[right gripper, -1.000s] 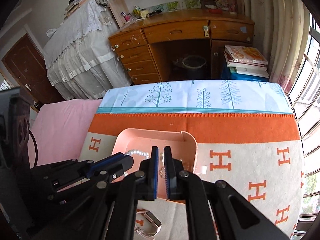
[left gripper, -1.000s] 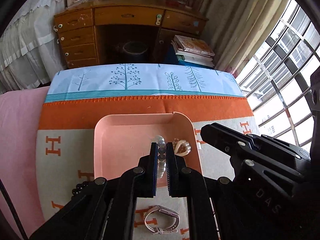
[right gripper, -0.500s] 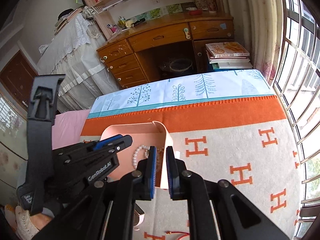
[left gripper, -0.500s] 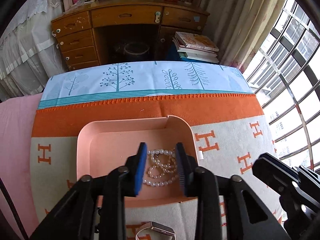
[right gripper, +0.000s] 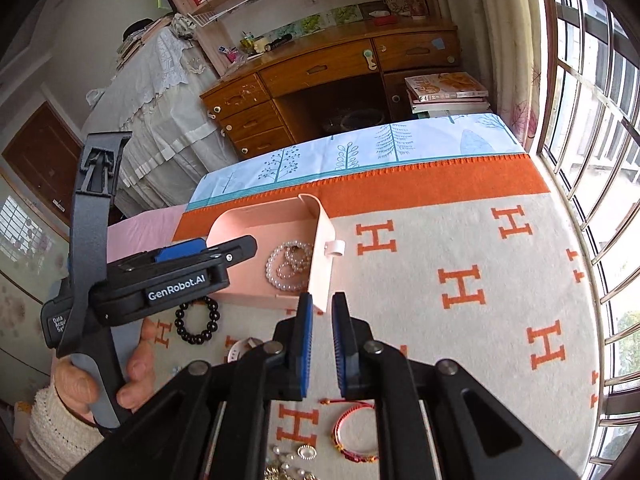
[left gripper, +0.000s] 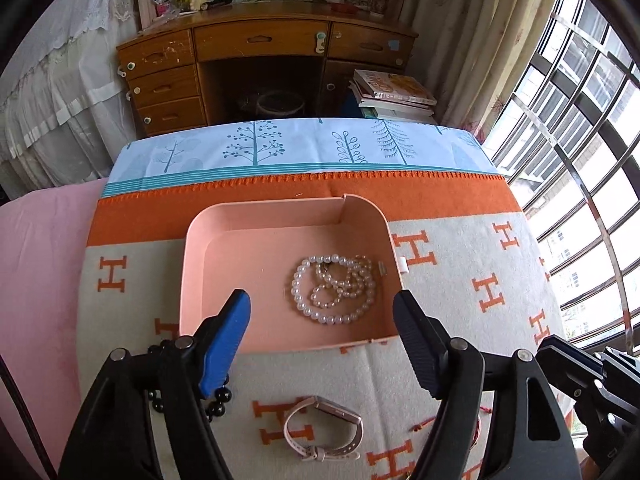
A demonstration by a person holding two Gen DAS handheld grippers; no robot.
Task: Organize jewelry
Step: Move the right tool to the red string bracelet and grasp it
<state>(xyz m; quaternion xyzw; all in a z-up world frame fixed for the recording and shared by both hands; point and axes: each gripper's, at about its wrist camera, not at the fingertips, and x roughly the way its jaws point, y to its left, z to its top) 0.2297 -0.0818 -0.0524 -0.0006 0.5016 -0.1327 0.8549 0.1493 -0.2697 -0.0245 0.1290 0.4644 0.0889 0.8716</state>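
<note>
Nearest the left wrist camera, the left gripper (left gripper: 322, 316) hangs with its jaws spread wide; they have just been opening, and nothing sits between the pads, which stand over the near edge of the pink tray (left gripper: 280, 216). Below them on the blanket (left gripper: 460, 280) lie a pink-strapped watch (left gripper: 324, 428), on its side, and a black bead bracelet (left gripper: 218, 400) partly hidden behind the left finger. Red cord shows at the right finger's base.

In the right wrist view, the right gripper (right gripper: 322, 320) holds its jaws nearly together, with only a thin slit and nothing in it. It sits just short of the tray's near right corner. Close under it lie a red cord bracelet (right gripper: 354, 436), a small silver ring-shaped piece (right gripper: 307, 452) and some glittering pieces at the bottom edge, too cropped to identify. To the left a hand (right gripper: 100, 380) in a knitted cuff grips the left tool's handle.

Inside the tray, a pearl necklace (left gripper: 334, 288) rests coiled toward the right wall, tangled with a strand of smaller, warmer-toned beads (left gripper: 348, 276). The rest of the tray floor is bare. A small white tab (right gripper: 335, 249) juts from the outside of its right wall.

Beyond the tray, the blanket's orange band meets a pale blue sheet printed with trees (left gripper: 280, 152). Farther off stand a wooden desk (left gripper: 264, 40) with drawers, a stack of books (left gripper: 392, 94) beside it, and barred windows (left gripper: 580, 140) on the right.
</note>
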